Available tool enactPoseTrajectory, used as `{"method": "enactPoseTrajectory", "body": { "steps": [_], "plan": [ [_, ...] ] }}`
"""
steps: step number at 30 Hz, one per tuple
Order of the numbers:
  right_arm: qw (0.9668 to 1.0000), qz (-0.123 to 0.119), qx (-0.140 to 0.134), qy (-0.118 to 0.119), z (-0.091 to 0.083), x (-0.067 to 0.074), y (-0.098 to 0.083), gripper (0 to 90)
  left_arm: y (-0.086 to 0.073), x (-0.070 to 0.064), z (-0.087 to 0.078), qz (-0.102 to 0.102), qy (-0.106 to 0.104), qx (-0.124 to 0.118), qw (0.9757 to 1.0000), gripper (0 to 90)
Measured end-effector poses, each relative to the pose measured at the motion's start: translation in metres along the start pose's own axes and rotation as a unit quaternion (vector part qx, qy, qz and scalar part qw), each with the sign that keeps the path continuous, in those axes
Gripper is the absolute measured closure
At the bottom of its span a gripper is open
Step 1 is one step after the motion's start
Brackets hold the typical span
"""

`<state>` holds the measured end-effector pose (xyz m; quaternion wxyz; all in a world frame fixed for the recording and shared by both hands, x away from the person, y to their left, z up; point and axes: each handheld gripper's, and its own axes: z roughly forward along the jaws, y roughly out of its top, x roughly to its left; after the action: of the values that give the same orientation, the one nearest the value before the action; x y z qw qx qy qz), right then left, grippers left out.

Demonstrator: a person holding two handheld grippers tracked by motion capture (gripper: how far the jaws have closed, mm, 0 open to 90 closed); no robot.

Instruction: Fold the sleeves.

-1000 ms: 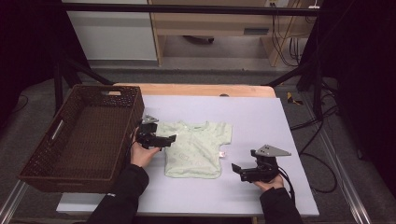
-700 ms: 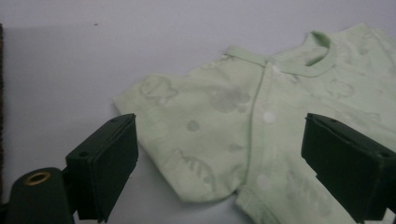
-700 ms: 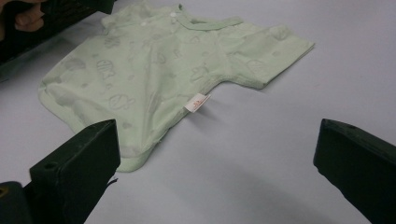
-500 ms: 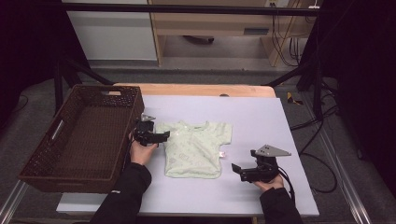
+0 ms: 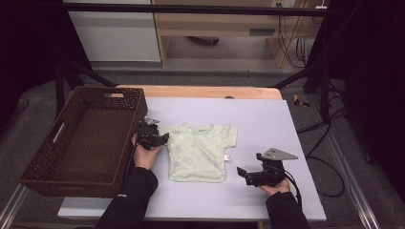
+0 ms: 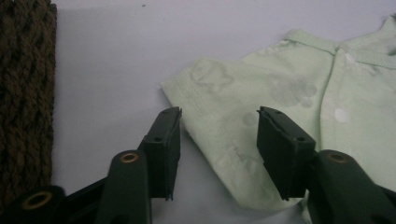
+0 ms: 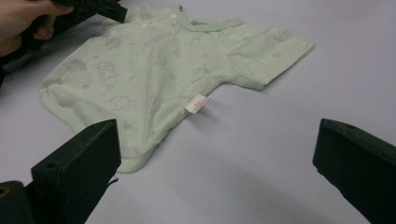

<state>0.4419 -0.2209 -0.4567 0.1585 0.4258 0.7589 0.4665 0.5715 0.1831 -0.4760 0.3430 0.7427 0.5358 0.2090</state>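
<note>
Now I go from left to right. At the left edge of the table (image 5: 286, 124) stands a brown woven basket (image 5: 86, 138), with nothing in it that I can see. Just beside it is my left gripper (image 5: 160, 139), at the left sleeve (image 6: 219, 107) of the small green shirt (image 5: 200, 152), which lies flat in the middle of the table. In the left gripper view the jaws stand about half open and have just been closing; the sleeve's edge lies between them, but the pads do not press it yet. I judge the step in hand is taking this sleeve. The next move calls for closing fully on the cloth, low enough to catch it, without pushing it into wrinkles.

My right gripper (image 5: 248, 175) rests near the shirt's lower right corner, apart from it, jaws wide open and holding nothing.

The table surface is pale lilac with a wooden strip at the far side. Behind it I see a dark frame, cables on the floor, and light cabinets.
</note>
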Motion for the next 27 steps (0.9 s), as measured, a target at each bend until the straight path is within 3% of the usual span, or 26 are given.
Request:
{"method": "enactPoseTrajectory", "body": {
  "steps": [3, 10, 15, 21, 27],
  "plan": [
    [1.0, 0.003, 0.002, 0.0, 0.0, 0.0, 0.0, 1.5, -0.002, 0.001, 0.001, -0.011, 0.006, -0.003, 0.9999, 61.9],
    [1.0, 0.002, 0.002, 0.0, 0.0, 0.0, 0.0, 1.6, -0.004, 0.0, 0.0, -0.014, 0.007, -0.003, 0.9999, 72.1],
    [1.0, 0.0, 0.0, 0.0, 0.0, 0.0, 0.0, 1.6, -0.005, 0.0, 0.0, -0.018, -0.004, -0.007, 0.9998, 85.7],
    [1.0, 0.001, -0.001, -0.001, 0.0, 0.0, 0.0, 1.6, -0.005, -0.003, -0.003, -0.014, 0.001, -0.022, 0.9997, 88.0],
    [1.0, 0.001, -0.001, -0.001, 0.0, 0.0, 0.0, 1.6, 0.001, -0.013, -0.017, 0.005, -0.008, -0.055, 0.9985, 88.2]
  ]
}}
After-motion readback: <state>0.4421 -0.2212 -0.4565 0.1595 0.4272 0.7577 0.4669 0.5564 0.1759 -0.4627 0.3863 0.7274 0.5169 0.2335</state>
